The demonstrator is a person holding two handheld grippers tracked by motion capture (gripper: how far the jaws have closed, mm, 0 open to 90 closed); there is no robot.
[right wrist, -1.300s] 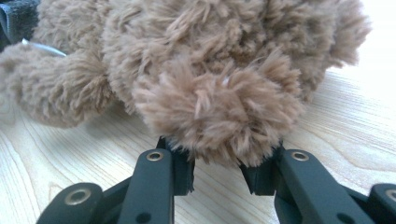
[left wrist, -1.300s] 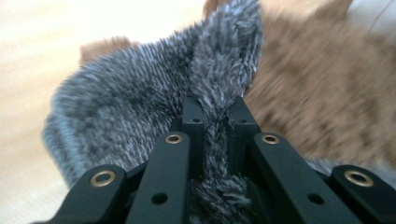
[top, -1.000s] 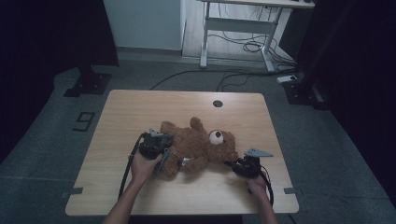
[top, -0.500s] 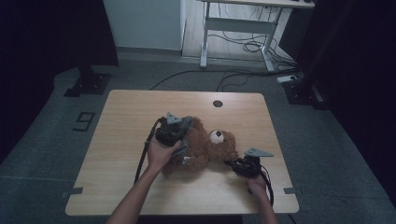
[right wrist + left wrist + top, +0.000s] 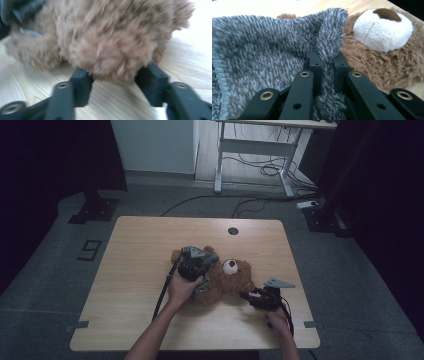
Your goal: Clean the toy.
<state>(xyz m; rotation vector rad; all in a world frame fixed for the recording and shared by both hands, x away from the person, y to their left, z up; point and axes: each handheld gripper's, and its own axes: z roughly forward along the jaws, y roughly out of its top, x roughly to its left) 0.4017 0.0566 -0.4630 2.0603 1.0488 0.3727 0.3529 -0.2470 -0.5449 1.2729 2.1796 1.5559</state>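
Since half a second ago, the left gripper (image 5: 199, 263) has stayed over the teddy bear (image 5: 234, 277) and the bear's head has shifted slightly right. It lies near the table's (image 5: 140, 250) middle, snout up. In the left gripper view the jaws are pressed on a fold of grey fleece garment (image 5: 262, 45) just left of the white snout (image 5: 383, 31), likely to draw it along the body. The right gripper (image 5: 257, 299), at the bear's near right, has its jaws spread around a brown plush limb (image 5: 112, 57), touching both sides; probably it steadies the toy against the pull.
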